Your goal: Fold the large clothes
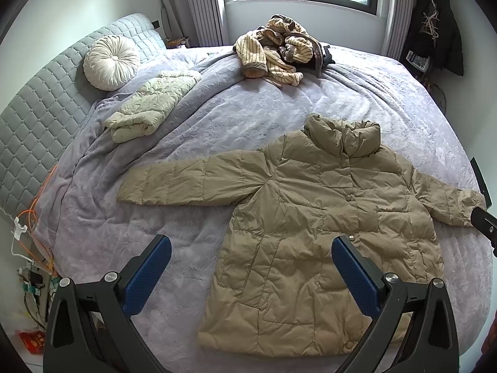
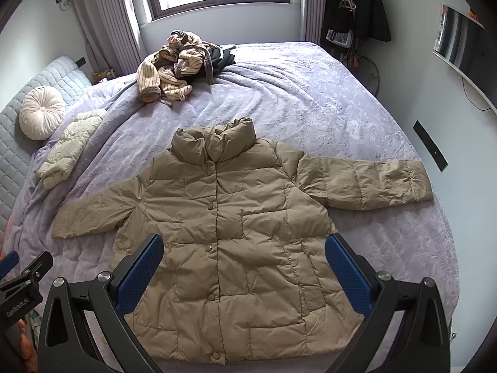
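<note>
A tan puffer jacket (image 1: 310, 217) lies flat on the bed, front up and snapped shut, collar toward the window, both sleeves spread out sideways. It also shows in the right wrist view (image 2: 236, 233). My left gripper (image 1: 251, 245) is open and empty, held above the jacket's lower left part and the bedspread. My right gripper (image 2: 243, 245) is open and empty above the jacket's lower front. The right gripper's edge shows at the right of the left wrist view (image 1: 483, 220), beside the sleeve cuff.
The bed has a lavender quilted bedspread (image 1: 248, 99). A folded cream quilted garment (image 1: 149, 105) lies near a round cushion (image 1: 110, 62). A heap of striped and dark clothes (image 1: 276, 51) sits at the far edge. Cables (image 1: 40, 217) hang at the left.
</note>
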### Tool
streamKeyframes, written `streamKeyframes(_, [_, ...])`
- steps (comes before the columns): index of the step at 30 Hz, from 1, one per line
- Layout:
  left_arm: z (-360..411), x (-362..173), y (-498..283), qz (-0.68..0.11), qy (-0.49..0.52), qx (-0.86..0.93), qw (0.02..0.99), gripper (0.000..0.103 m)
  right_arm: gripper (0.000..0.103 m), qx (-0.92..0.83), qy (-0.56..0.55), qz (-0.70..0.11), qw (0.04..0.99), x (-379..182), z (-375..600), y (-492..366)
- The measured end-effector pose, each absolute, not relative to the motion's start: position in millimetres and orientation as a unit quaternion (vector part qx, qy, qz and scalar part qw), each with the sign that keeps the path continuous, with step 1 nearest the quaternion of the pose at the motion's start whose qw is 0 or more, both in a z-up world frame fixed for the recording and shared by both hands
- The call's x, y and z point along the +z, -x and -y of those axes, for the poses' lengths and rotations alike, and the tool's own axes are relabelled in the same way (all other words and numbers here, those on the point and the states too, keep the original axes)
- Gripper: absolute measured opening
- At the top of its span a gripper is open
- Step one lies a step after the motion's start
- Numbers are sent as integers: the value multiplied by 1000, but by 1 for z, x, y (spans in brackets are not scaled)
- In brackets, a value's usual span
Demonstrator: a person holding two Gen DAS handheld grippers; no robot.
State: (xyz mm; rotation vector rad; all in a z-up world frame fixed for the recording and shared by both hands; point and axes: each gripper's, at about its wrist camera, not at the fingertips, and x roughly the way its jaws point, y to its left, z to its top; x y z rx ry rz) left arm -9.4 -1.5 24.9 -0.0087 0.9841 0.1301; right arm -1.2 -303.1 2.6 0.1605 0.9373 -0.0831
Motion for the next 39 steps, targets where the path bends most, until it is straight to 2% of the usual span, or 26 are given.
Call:
streamKeyframes(28, [-12, 5, -9, -499, 16, 57, 865, 103, 103, -24, -64, -471, 880, -6, 283, -6])
streamKeyframes(39, [-77, -68, -40, -550, 88, 52, 829, 103, 103, 40, -46, -535, 843, -54, 229, -39])
